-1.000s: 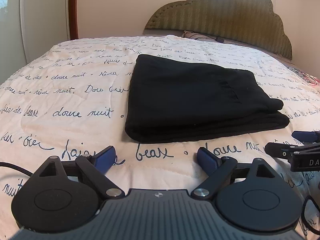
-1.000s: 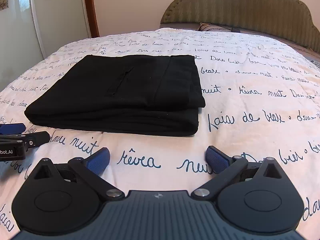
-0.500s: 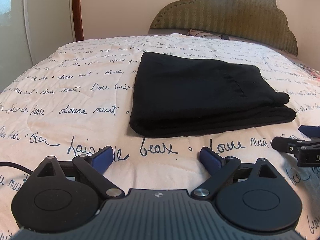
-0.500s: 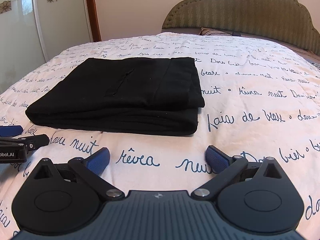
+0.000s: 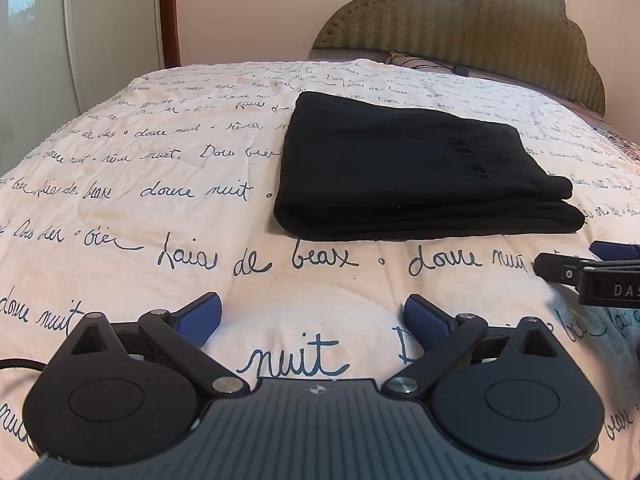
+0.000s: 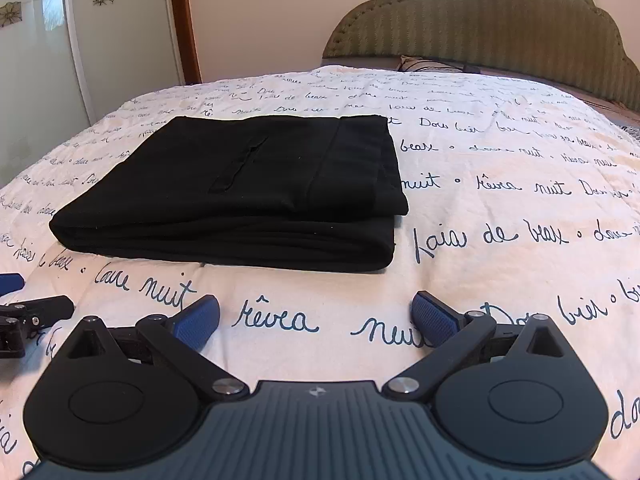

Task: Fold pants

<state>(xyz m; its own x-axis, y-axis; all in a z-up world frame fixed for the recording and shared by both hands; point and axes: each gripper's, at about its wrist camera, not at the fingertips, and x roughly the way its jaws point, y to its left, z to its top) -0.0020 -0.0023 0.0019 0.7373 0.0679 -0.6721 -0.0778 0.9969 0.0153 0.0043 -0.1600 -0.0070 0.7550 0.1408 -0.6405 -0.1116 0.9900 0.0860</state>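
A: Nearest, bottom of the left wrist view?

B: Left gripper (image 5: 312,318), blue pads (image 5: 200,318) spread wide apart, gripping nothing, low over bare bedspread (image 5: 120,208) and its cursive print.

A: And at the right edge of that view?

B: Tip of the right gripper (image 5: 600,258), poking in at mid height, just above the cloth, near the lower right corner of the pants but apart from it.

A: Bottom of the right wrist view?

B: Much the same. Right gripper (image 6: 316,316) with fingers splayed wide, holding nothing, printed bedspread (image 6: 500,208) showing in the gap. At the left edge, a sliver of the left gripper (image 6: 24,300), apart from the pants.

A: Further up, then. Pants?

B: Black pants (image 5: 404,176) folded into a flat rectangular stack, lying on the bedspread in the centre of the left wrist view, slightly right of middle. Layered edges stacked along the near side, thicker rolled edge at the right end. In the right wrist view, same pants (image 6: 248,192) centre left, a slit pocket visible on top. Touched by neither gripper.

A: Farthest back?

B: Olive scalloped headboard (image 5: 472,20) across the upper right. White wardrobe door (image 6: 48,48) with flower motifs at upper left, brown wooden frame (image 6: 186,20) just beside it, cream wall between.
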